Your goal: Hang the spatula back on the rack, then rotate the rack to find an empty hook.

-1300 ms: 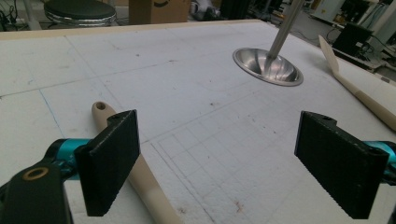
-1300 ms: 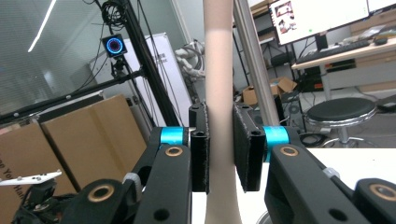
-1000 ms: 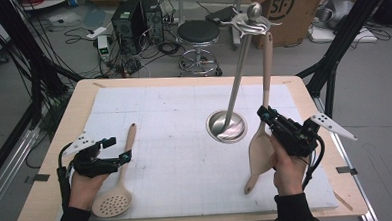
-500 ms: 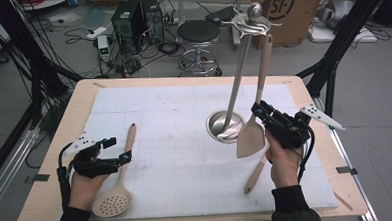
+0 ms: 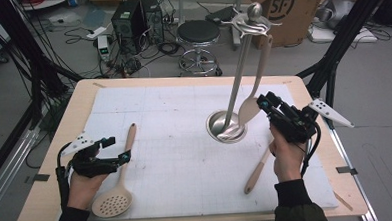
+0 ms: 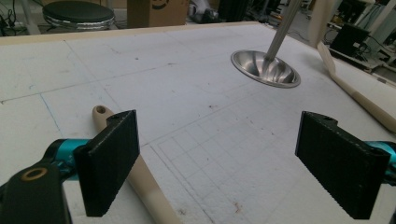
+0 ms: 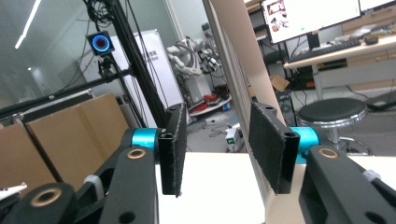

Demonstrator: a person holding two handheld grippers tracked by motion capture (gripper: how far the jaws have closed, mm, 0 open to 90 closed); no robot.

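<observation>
A metal stand [image 5: 242, 63] rises from a round base [image 5: 219, 122] right of the table's middle. From its top hook hangs a wooden spatula [image 5: 257, 83]; its blade reaches down to the base. My right gripper [image 5: 264, 102] is by that blade. Its jaws have just been opening, and the spatula [image 7: 233, 51] hangs loose between them, close to the right pad. My left gripper [image 5: 118, 148] rests open at the front left beside the handle of a slotted wooden spoon [image 5: 112, 201]. That handle [image 6: 140, 186] lies by the left jaw. A second wooden utensil [image 5: 255, 172] lies by my right hand.
A white gridded mat [image 5: 175, 141] covers the wooden table [image 5: 78, 95]. The stand's base [image 6: 266, 70] and the lying utensil [image 6: 359, 98] sit ahead of the left gripper [image 6: 226, 158]. A stool, boxes, cables and black tripod legs stand on the floor beyond the table.
The right gripper lifted the spatula blade up and toward the stand, then its jaws opened off it. The spatula now hangs free beside the pole. The left hand stayed still.
</observation>
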